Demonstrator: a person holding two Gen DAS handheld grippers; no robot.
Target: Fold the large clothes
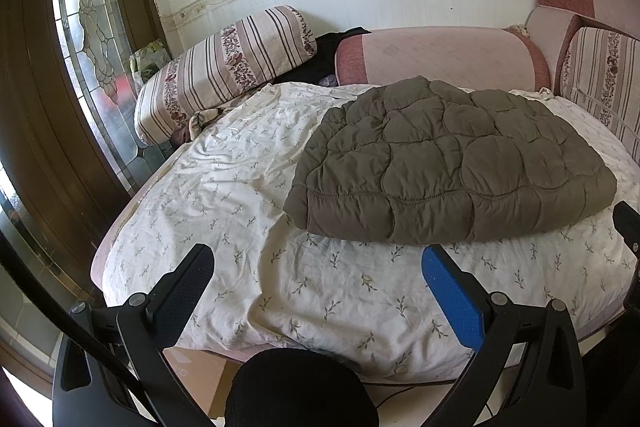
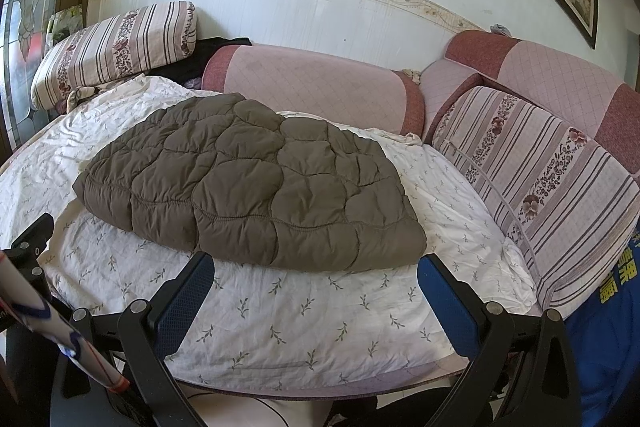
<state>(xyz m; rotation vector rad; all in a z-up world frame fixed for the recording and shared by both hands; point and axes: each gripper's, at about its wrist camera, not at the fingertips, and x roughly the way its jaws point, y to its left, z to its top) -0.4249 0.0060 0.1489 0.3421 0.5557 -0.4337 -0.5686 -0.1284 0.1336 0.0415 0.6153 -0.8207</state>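
- The left gripper (image 1: 318, 267) was held with its jaws spread wide and nothing between them, above the near edge of the bed, just short of the jacket.
- The right gripper (image 2: 316, 277) was likewise parted and empty, its tips seen close to the jacket's near hem without touching it.
- The quilted brown jacket (image 1: 448, 159) was laid in a puffy, roughly folded bundle on the flowered sheet (image 1: 240, 187), toward the sofa side of the bed.
- The jacket was judged to be soft, light and springy, likely to puff back open after pressing; its smooth shell was judged to be slippery.
- A hold at the stitched hem corners, where the padding is thinner, was judged to be the firmest.
- Striped cushions (image 2: 116, 47) and a pink sofa back (image 2: 312, 83) were seen behind, well apart from the jacket.
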